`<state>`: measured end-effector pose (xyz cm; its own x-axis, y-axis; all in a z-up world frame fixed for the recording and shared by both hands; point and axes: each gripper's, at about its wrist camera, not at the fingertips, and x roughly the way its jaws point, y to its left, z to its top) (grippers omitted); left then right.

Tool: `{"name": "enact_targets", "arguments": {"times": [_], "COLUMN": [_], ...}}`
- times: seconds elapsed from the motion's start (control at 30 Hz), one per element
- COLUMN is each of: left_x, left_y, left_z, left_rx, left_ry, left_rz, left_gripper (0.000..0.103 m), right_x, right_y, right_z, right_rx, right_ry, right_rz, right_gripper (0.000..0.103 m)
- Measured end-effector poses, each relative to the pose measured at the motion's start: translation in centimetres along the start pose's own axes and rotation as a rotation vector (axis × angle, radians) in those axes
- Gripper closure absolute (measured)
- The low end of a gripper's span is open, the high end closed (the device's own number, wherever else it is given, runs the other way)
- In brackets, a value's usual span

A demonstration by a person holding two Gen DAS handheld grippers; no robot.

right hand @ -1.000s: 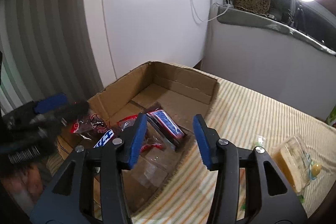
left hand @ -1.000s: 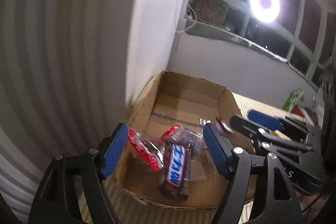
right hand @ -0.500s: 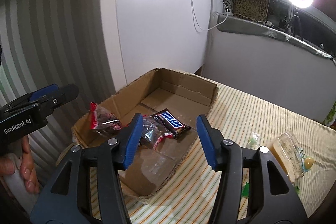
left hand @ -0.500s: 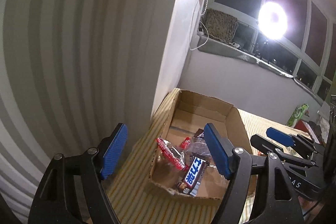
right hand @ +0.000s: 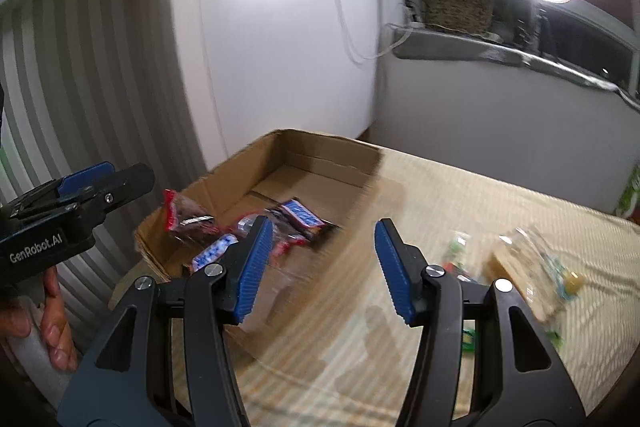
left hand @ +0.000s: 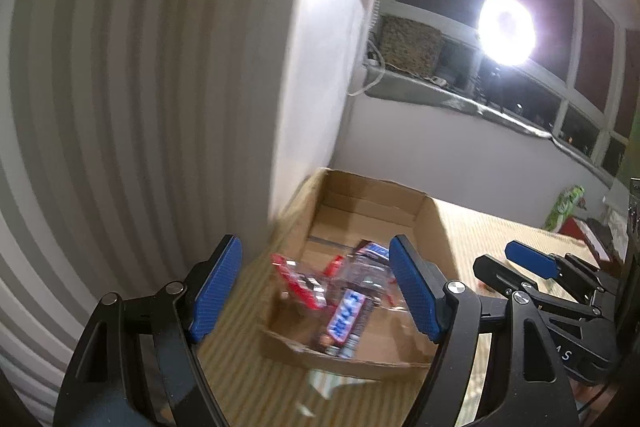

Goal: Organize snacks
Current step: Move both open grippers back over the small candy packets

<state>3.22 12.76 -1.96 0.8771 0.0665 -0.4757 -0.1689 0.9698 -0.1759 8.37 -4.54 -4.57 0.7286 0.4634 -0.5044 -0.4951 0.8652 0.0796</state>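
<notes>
Snacks are in two places around the cardboard box (right hand: 320,163), which sits on the striped tablecloth (right hand: 400,307) next to the white cabinet (right hand: 280,47). Some are already inside the box — a red packet (right hand: 186,217), a blue bar (right hand: 212,253) and a second blue-labelled bar (right hand: 302,217) lying flat on the box floor. Others are not yet in it: a clear packet with something yellow (right hand: 532,267) and a few small green bits (right hand: 456,247) lie on the cloth, well to the right of the box. They are blurry, so I cannot tell just what they are. The clear packet looks longer than it is wide, with its long side running away from the box. The right gripper (right hand: 324,267) is the closer one to these loose snacks; it hangs over the cloth just beside the box's right wall, and the loose snacks lie off to its right. Its blue pads have just been opening, and nothing is between them — it holds nothing and touches nothing. The left gripper (left hand: 316,291) is on the other side, above the box's near left corner, aimed down into the box. Its pads are spread wide and it is empty too. A hand (right hand: 48,307) grips its handle. My guess is that the right one should go for the clear packet next.
</notes>
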Motion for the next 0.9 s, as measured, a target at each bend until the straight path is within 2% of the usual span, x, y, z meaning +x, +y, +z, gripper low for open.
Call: {"name": "enact_targets", "arguments": {"times": [0.27,0.6,0.73,0.9], "left_x": [0.1,-0.5,-1.0,-2.1], "left_y": [-7.3,-16.7,-18.7,-18.7], "left_z": [-1.2,-3.8,-4.8,-5.1], "left_rx": [0.134,0.289,0.333,0.34], "left_ry": [0.021,0.04,0.047,0.04], "left_rz": [-0.075,-0.197,-0.237,-0.25], "left_gripper": [0.027,0.027,0.027,0.027], "right_x": [-5.1,-13.4,-15.1,-15.7], "right_y": [-6.6,-16.0,-16.7,-16.0], "right_z": [-2.8,-8.2,-8.9,-8.7], "right_rx": [0.119,0.289,0.309,0.293], "right_ry": [-0.042,-0.072,-0.079,-0.085], "right_rz": [-0.09,-0.287,-0.32,-0.317], "right_gripper": [0.047,0.043,0.041,0.041]}}
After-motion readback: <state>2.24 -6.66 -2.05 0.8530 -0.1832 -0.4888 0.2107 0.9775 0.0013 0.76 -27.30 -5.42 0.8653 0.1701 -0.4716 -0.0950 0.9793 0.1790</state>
